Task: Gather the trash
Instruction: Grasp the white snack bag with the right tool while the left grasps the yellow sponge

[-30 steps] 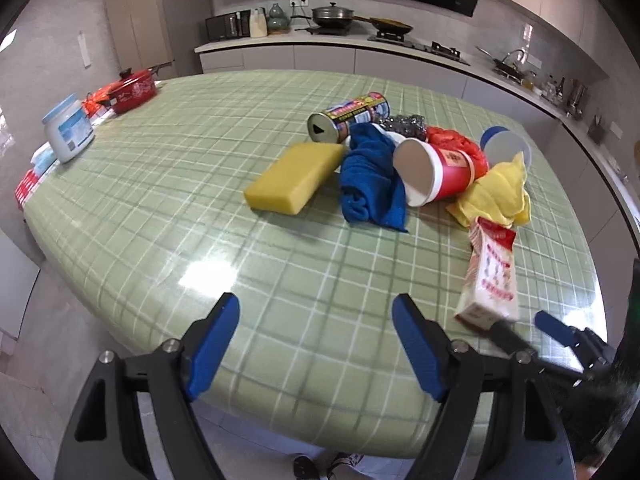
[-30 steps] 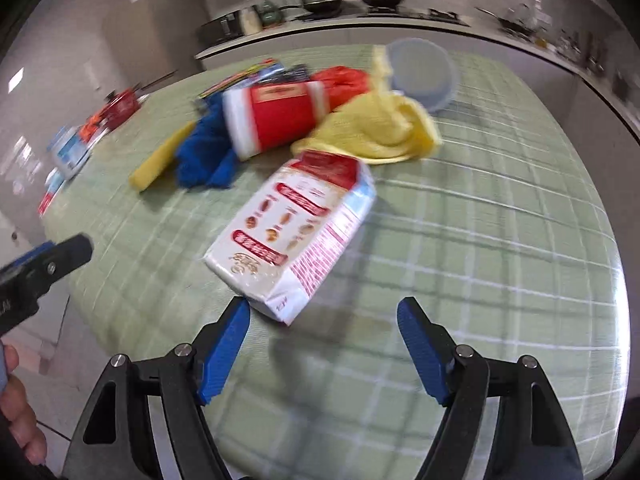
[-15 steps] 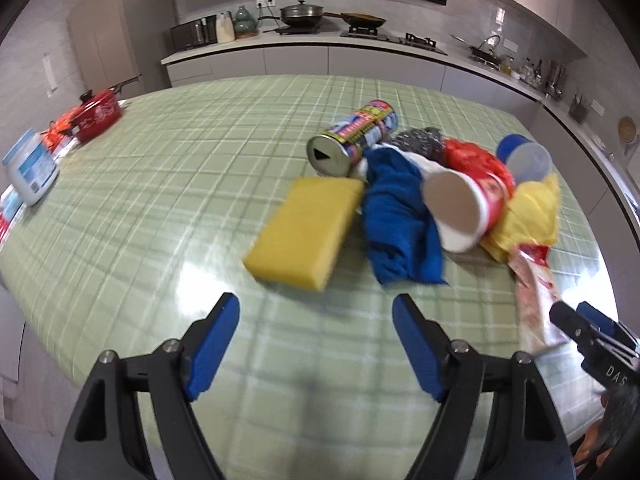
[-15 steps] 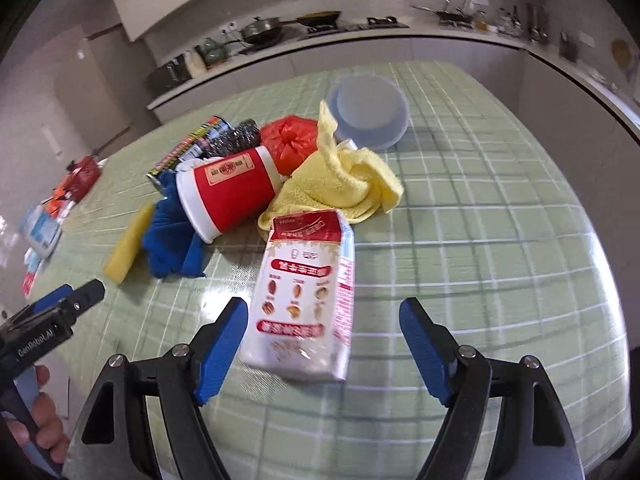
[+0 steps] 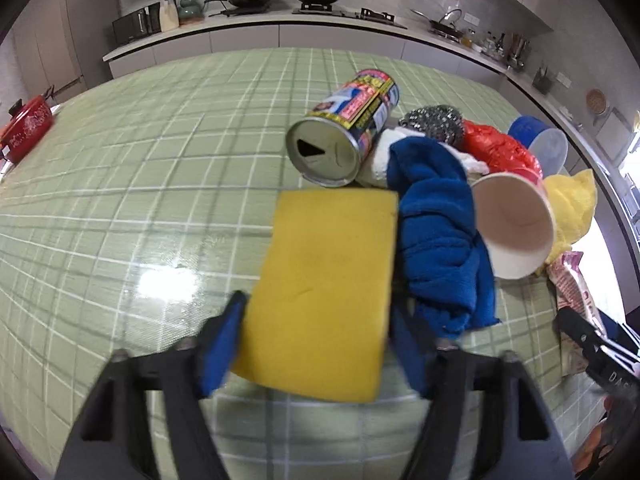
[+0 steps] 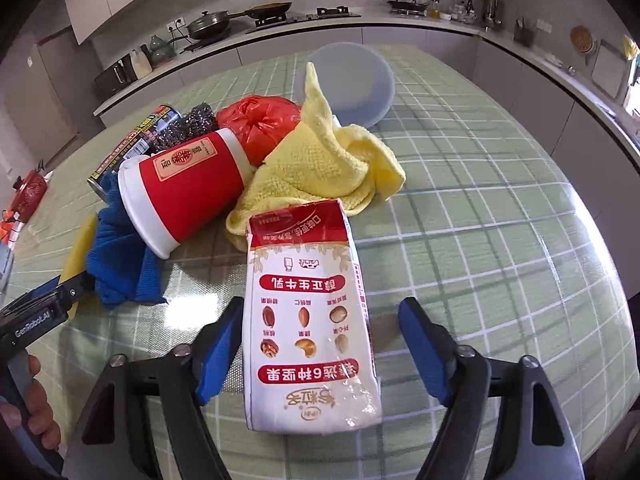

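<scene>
Both grippers are lining up grabs: left gripper [image 5: 316,344] fingers apart around the yellow sponge [image 5: 324,292], right gripper [image 6: 320,348] fingers apart astride the milk carton [image 6: 310,332], at the tabletop's [image 6: 480,216] six o'clock edge. Closing comes next, I'd say.

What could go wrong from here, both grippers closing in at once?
1. The left gripper straddles the yellow sponge, a cleaning tool rather than obvious trash; it may collect the wrong item.
2. The blue cloth lies against the sponge's right edge, so closing could snag it.
3. The right gripper brackets the flattened milk carton; it could slide or buckle.
</scene>
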Demonstrator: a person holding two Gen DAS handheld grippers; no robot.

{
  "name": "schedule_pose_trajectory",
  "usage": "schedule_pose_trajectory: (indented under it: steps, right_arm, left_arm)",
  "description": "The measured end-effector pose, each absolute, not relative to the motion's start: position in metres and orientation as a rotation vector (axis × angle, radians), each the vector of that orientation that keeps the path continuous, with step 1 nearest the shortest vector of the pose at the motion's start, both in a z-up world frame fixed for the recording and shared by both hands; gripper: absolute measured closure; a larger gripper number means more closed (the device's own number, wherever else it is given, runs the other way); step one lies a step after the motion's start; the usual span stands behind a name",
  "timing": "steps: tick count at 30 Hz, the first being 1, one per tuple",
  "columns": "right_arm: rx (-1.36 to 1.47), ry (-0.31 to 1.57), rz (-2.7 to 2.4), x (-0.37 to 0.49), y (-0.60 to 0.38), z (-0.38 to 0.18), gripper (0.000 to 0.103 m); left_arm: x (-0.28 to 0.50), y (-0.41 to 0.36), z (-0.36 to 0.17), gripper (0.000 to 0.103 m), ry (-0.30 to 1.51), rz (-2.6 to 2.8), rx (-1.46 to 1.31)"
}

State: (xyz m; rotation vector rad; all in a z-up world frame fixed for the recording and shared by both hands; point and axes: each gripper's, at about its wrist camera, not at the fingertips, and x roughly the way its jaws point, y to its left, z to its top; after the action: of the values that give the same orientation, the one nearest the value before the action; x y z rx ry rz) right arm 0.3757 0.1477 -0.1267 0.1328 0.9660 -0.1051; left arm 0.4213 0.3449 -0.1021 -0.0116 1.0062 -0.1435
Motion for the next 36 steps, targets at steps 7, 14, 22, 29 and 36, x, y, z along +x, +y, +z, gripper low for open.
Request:
schedule_pose_trajectory:
  steps: [7,14,22,29,36]
  right_arm:
    - [0.146,0.947,-0.084,0.368,0.145,-0.123,0.048]
    - [0.205,0.906,-0.041,0.352,0.127,-0.104,0.048]
    - [0.209,0.871,0.012,0.328,0.091,-0.087,0.05]
    - [0.156,0.931,0.058,0.316,0.051,-0.102,0.05]
    - [0.076,0.981,0.078,0.321,0.044,-0.119,0.041]
  left_arm:
    - [0.403,0.351,-0.095,0.05,0.965,-0.159,-0.061]
    - [0.368,0.348,-0.065,0.05,0.896,-0.146,-0.083]
    - [0.331,0.289,-0.041,0.05,0.87,-0.183,-0.068]
    - [0.31,0.24,-0.04,0.05,0.87,-0.172,-0.08]
    - [0.295,0.223,-0.042,0.05,0.879,-0.141,-0.088]
